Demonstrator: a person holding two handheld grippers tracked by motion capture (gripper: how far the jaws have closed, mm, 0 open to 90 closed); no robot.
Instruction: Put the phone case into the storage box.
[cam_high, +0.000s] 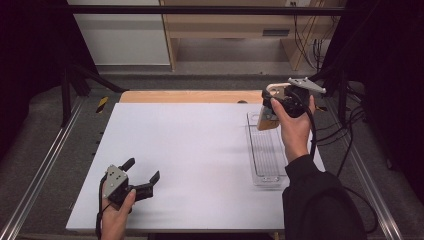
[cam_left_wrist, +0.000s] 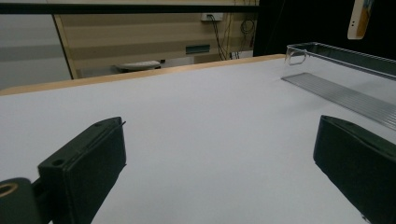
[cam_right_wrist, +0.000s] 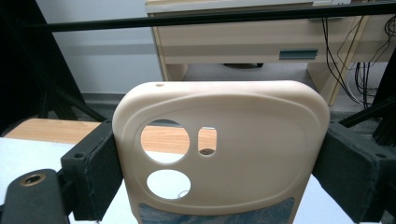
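Phone case held above the clear tray at the table's right edge

The right gripper (cam_high: 274, 107) clamps a beige phone case (cam_right_wrist: 224, 154) by its sides, lifted over the far end of the clear plastic tray (cam_high: 265, 152); next it likely lowers it in. The left gripper (cam_high: 145, 175) rests spread and empty near the table's (cam_high: 190, 150) near-left corner
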